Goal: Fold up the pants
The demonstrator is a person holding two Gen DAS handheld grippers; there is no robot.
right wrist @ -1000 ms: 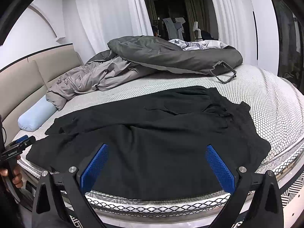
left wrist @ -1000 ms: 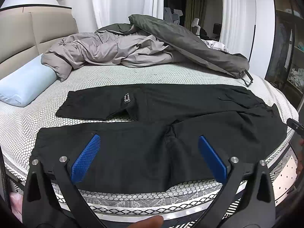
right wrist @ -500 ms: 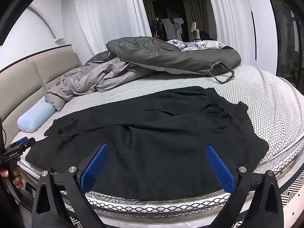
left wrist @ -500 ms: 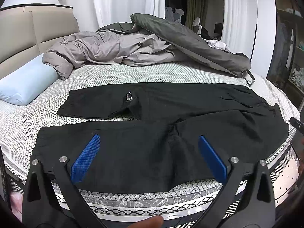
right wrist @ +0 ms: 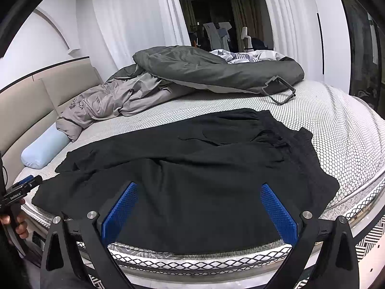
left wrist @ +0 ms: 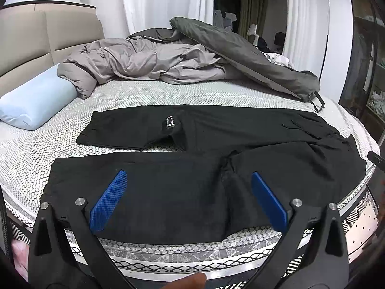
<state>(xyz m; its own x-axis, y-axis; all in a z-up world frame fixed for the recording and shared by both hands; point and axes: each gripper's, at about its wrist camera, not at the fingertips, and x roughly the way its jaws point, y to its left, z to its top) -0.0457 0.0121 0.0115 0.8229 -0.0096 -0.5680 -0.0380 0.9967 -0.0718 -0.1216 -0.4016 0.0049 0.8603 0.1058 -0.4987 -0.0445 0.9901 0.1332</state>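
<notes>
The left tongs (left wrist: pixel 187 197) have matte black, triangular-framed arms with cut-out slots, each carrying a round silver screw head near the finger base. The fingers (left wrist: pixel 108 201) are faced with bright blue pads in a fine knurled diamond texture. The right tongs (right wrist: pixel 199 213) are the same build: black arms, silver screws, blue textured pads (right wrist: pixel 279 213). Seen from the right wrist view, the left unit's black body bears small white lettering.
</notes>
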